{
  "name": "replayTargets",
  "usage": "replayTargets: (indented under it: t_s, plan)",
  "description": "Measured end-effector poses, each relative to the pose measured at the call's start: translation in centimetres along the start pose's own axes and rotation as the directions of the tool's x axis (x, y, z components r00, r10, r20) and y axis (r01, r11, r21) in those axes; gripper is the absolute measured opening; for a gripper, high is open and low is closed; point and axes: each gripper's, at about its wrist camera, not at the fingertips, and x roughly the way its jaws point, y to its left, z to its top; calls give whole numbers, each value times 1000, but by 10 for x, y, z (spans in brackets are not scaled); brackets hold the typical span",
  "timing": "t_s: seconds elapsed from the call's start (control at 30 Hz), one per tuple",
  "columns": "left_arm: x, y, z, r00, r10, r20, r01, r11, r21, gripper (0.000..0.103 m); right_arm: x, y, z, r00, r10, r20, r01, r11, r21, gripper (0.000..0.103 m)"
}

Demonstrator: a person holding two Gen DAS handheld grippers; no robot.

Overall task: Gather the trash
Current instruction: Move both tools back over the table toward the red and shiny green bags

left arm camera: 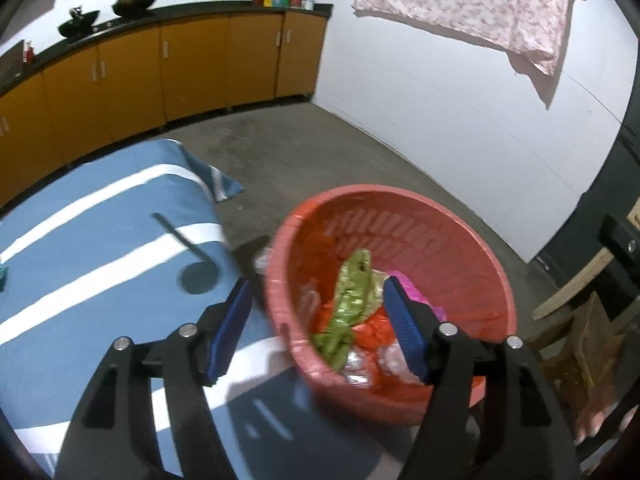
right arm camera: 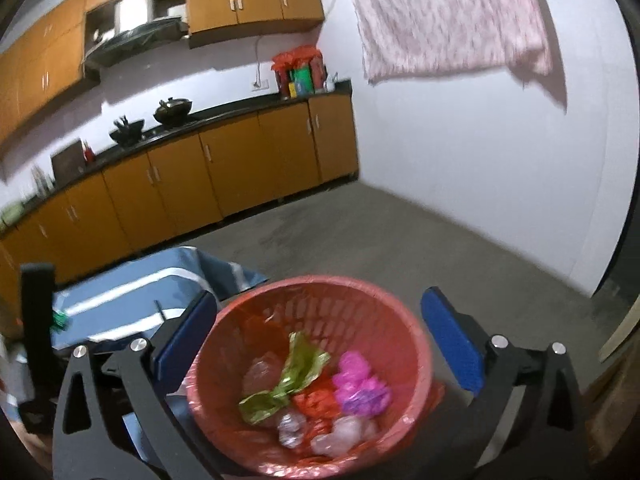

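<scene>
A red plastic basket (left arm camera: 472, 240) stands beside the table and holds trash: a green wrapper (left arm camera: 352, 292), red plastic, clear wrappers and a pink wrapper (right arm camera: 358, 380). My left gripper (left arm camera: 316, 304) is open and empty, its right finger over the basket, its left finger over the table edge. In the right wrist view my right gripper (right arm camera: 316, 320) is open and empty above the basket (right arm camera: 256, 312), its fingers on either side of the rim. The green wrapper (right arm camera: 288, 380) lies in the middle of the basket.
A table with a blue and white striped cloth (left arm camera: 100, 220) is at the left. A small green item (right arm camera: 60, 318) lies on it. Orange cabinets (left arm camera: 160, 68) line the far wall. A pink cloth (left arm camera: 480, 4) hangs on the white wall. A wooden stool (left arm camera: 580, 340) stands at the right.
</scene>
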Motion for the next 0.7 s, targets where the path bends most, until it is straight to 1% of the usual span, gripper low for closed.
replayTargets:
  t_s: [0.07, 0.2, 0.23, 0.3, 0.37, 0.4, 0.43, 0.47, 0.5, 0.53, 0.57, 0.63, 0.7]
  plan:
    - [-13, 14, -4, 999, 36, 26, -36, 999, -7, 71, 0, 14, 4, 1000, -11, 5, 11, 999, -52, 101]
    - [-39, 51, -14, 991, 114, 67, -111, 993, -39, 73, 5, 53, 8, 998, 55, -10, -55, 992, -112, 101]
    - [-46, 62, -18, 988, 137, 75, -133, 990, -52, 73, 6, 61, 7, 997, 70, -11, -71, 990, -121, 101]
    - [-65, 89, -27, 975, 203, 96, -195, 977, -85, 74, 10, 90, 7, 991, 128, -28, -131, 981, -140, 101]
    - [-87, 124, -40, 952, 284, 111, -270, 954, -127, 74, 16, 118, 7, 977, 206, -62, -213, 966, -148, 101]
    - [-96, 139, -45, 941, 318, 114, -301, 943, -144, 74, 20, 134, 7, 966, 244, -81, -254, 955, -153, 101]
    - [-107, 158, -51, 925, 362, 115, -342, 925, -166, 75, 25, 158, 7, 953, 286, -104, -300, 939, -167, 101]
    - [-116, 170, -58, 913, 392, 113, -369, 911, -182, 75, 29, 175, 7, 943, 312, -119, -329, 927, -178, 101]
    - [-126, 186, -65, 897, 428, 108, -402, 893, -203, 75, 34, 197, 6, 929, 343, -138, -365, 910, -194, 99]
    - [-138, 206, -75, 878, 469, 99, -438, 869, -230, 75, 37, 212, 5, 920, 362, -151, -387, 899, -206, 95]
    - [-146, 221, -83, 865, 493, 91, -460, 853, -248, 75, 43, 239, 3, 904, 390, -176, -422, 878, -224, 93]
    - [-164, 254, -100, 834, 548, 67, -509, 809, -294, 75, 51, 278, -1, 877, 431, -214, -475, 846, -243, 83]
    - [-177, 279, -110, 815, 578, 47, -533, 779, -331, 75, 63, 323, -7, 844, 465, -266, -527, 809, -259, 79]
